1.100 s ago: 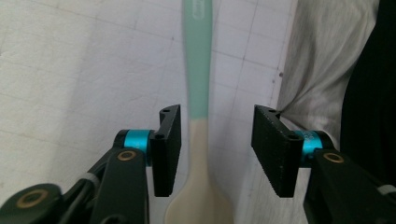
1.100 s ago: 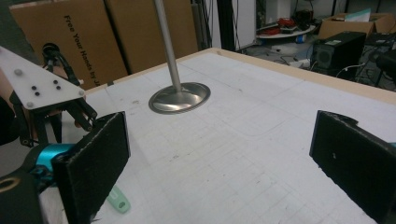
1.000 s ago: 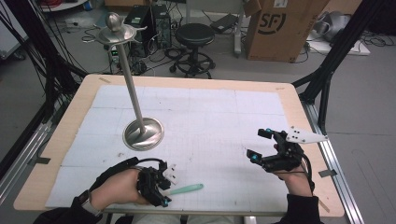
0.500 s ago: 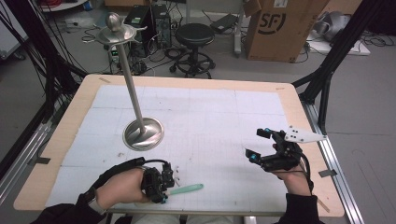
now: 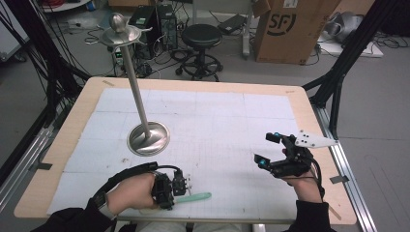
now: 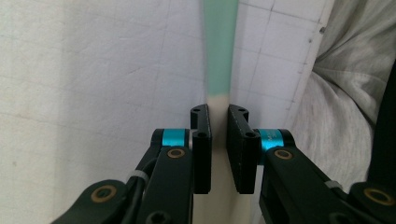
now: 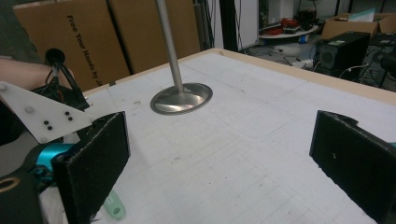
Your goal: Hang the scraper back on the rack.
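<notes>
A slim stick (image 5: pixel 197 196) with a mint-green length and a cream end lies flat near the table's front edge, also visible in the left gripper view (image 6: pixel 220 46) and low in the right gripper view (image 7: pixel 114 208). My left gripper (image 5: pixel 182 190) points along it. Its jaws (image 6: pixel 218 112) have just been closing and now press on the cream end, which fills the gap between them. My right gripper (image 5: pixel 266 149) hovers over the table's right side, open wide (image 7: pixel 219 149), with nothing between its jaws.
A tall metal stand with a round base (image 5: pixel 148 137) rises left of the table's centre and also appears in the right gripper view (image 7: pixel 181 99). A white gridded mat (image 5: pixel 217 116) covers the wooden table. Beyond the far edge are a stool (image 5: pixel 202 36) and a cardboard box (image 5: pixel 290 29).
The left gripper's jaws have narrowed onto the stick's near end, with the hand shifting only slightly. The right gripper has stayed where it was.
</notes>
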